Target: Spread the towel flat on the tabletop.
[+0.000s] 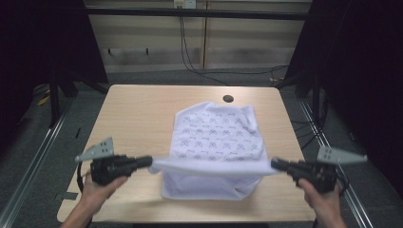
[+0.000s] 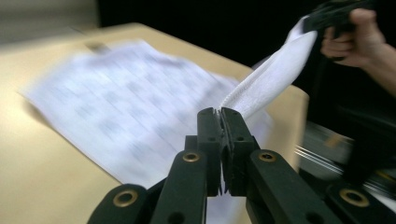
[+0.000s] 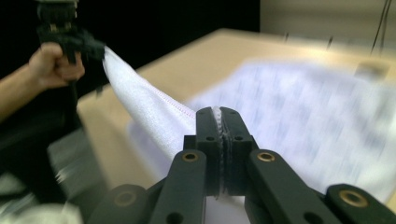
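Note:
A white cloth with a small blue print (image 1: 216, 135) lies on the wooden table (image 1: 138, 114), and its near edge is lifted and stretched taut between both grippers. My left gripper (image 1: 148, 162) is shut on the cloth's left corner, my right gripper (image 1: 274, 164) on its right corner. In the left gripper view the jaws (image 2: 220, 112) pinch the white hem (image 2: 271, 77), which runs off to the other hand. The right gripper view shows its jaws (image 3: 218, 111) clamped on the same cloth (image 3: 140, 100), with a fold hanging below the lifted edge.
A dark round hole (image 1: 228, 99) sits in the table near its far edge, just beyond the cloth. Black cables (image 1: 190, 57) hang on the back wall. Metal rails (image 1: 33, 156) run along the floor at both sides of the table.

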Motion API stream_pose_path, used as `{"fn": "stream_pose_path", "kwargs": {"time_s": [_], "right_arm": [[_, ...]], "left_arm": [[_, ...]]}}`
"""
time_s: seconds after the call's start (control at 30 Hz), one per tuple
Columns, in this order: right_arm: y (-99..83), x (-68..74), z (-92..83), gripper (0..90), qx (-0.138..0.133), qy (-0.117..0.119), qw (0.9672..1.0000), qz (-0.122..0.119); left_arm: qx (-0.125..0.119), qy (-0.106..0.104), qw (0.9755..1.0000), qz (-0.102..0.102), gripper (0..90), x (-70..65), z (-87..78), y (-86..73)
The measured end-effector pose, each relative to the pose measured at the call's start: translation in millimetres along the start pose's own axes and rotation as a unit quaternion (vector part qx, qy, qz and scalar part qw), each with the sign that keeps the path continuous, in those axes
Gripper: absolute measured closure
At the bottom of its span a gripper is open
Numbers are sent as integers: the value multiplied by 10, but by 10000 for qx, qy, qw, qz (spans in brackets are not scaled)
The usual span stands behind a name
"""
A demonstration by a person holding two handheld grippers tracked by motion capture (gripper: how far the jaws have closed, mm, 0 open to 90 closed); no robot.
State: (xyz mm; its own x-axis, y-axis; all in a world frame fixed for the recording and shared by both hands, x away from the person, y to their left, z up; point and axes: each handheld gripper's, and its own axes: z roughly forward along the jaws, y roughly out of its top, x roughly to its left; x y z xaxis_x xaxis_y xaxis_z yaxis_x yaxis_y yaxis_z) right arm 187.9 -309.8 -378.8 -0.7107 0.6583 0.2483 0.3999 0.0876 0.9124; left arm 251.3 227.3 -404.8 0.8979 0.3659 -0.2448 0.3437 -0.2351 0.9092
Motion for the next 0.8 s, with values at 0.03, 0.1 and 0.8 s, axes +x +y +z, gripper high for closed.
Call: {"fn": "stream_pose_path", "kwargs": {"time_s": [0.03,0.1,0.8], "right_arm": [[-162,53,-24,876,165,4,9998,65],[-467,162,-82,876,533,54,9983,224],[-820,337,-110,694,1167,65,9927,298]], "left_arm": [[164,-94,9998,-96,876,-76,22,-148],[346,-254,9990,-116,876,-190,26,-323],[548,-656,9961,-193,702,-319,23,-484]]}}
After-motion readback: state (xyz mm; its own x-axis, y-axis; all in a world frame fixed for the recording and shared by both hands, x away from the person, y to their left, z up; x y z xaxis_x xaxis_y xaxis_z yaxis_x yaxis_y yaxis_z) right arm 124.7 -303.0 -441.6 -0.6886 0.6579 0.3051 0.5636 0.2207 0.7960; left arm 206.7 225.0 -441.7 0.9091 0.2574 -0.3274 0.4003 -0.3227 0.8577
